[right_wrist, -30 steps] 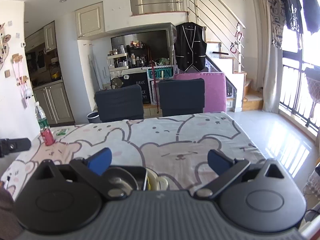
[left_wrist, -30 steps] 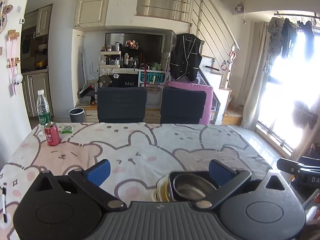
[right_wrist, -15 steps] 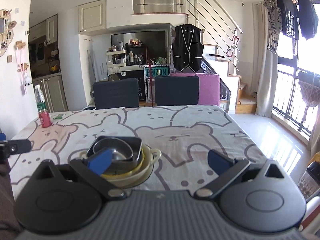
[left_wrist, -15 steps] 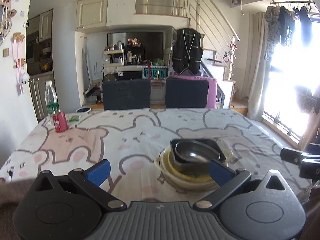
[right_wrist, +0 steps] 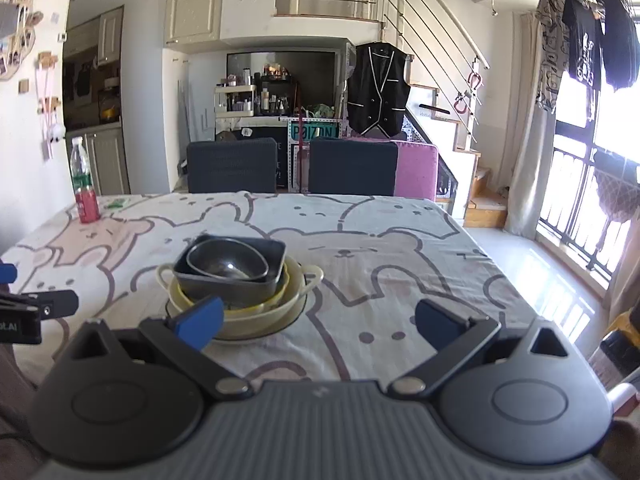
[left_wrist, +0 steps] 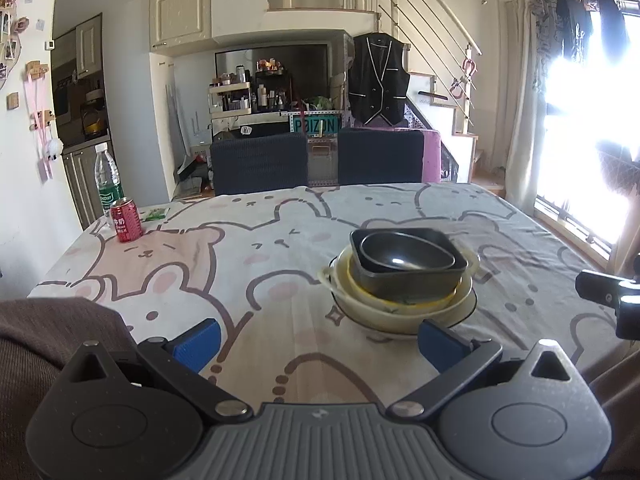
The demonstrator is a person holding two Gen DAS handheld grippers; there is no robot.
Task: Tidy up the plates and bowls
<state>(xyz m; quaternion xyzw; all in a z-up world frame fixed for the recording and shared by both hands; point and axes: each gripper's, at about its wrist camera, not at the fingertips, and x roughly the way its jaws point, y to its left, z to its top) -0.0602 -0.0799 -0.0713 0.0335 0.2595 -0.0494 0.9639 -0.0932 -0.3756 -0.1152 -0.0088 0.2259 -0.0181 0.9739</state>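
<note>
One stack of dishes stands on the bear-print tablecloth (left_wrist: 248, 264): a round metal bowl (left_wrist: 406, 252) inside a dark square bowl (left_wrist: 412, 278), on yellow and cream bowls (left_wrist: 384, 312) over a plate. In the right wrist view the same metal bowl (right_wrist: 226, 260) sits in the dark square bowl (right_wrist: 240, 286) on the cream bowl (right_wrist: 280, 312). My left gripper (left_wrist: 318, 344) hangs open near the table's front edge, short of the stack and a little left of it. Open too, my right gripper (right_wrist: 318, 322) is held right of the stack, nothing between its fingers.
A red can (left_wrist: 126, 220) and a water bottle (left_wrist: 107, 182) stand at the far left corner, with a small green packet (left_wrist: 154, 213) beside them. Two dark chairs (left_wrist: 260, 164) line the far side. A brown sleeve (left_wrist: 48, 332) is low on the left.
Both grippers have pulled back and up from the stack, which now shows whole on the table ahead of them. Both stayed open.
</note>
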